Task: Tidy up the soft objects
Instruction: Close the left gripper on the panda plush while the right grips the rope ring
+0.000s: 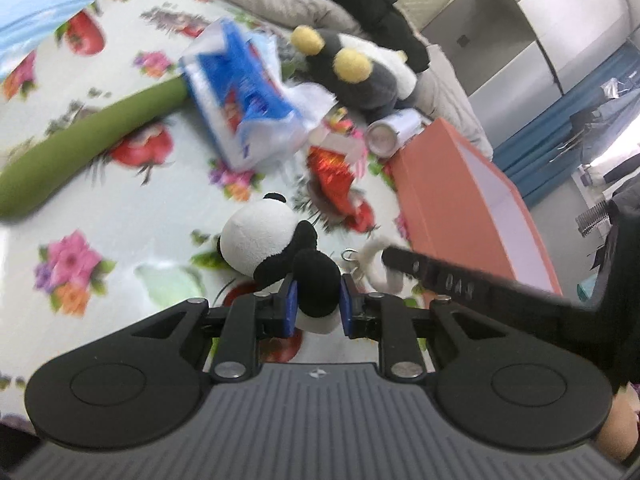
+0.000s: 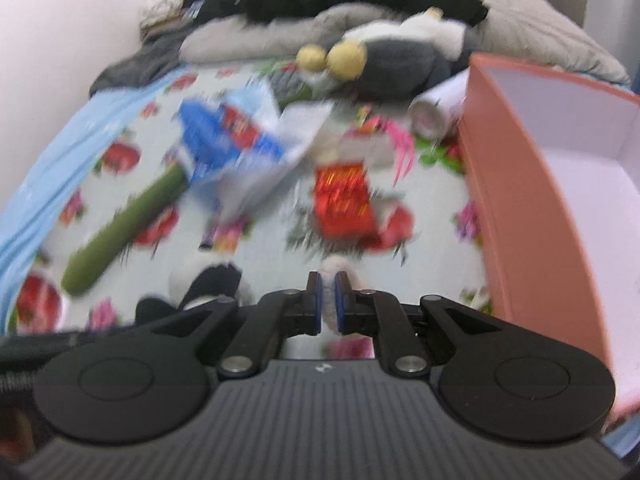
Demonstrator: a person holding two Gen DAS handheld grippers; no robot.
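My left gripper (image 1: 318,292) is shut on a small panda plush (image 1: 260,236), its blue pads pressing a black limb, and holds it above the floral bedsheet (image 1: 120,240). My right gripper (image 2: 329,284) is shut on a white fluffy keychain toy (image 2: 330,270). In the left wrist view that toy (image 1: 374,254) hangs with its metal ring beside the right gripper's black fingers (image 1: 404,262). The panda (image 2: 212,284) appears blurred at lower left in the right wrist view. An orange open box (image 1: 460,208) (image 2: 520,200) stands to the right of both grippers.
Lying on the bed are a grey penguin plush with yellow feet (image 1: 360,68) (image 2: 384,60), a long green plush (image 1: 80,148) (image 2: 128,220), a blue tissue pack (image 1: 248,92) (image 2: 232,136), a red foil packet (image 1: 334,176) (image 2: 344,204) and a white roll (image 1: 390,132). Dark clothes and grey bedding lie behind them.
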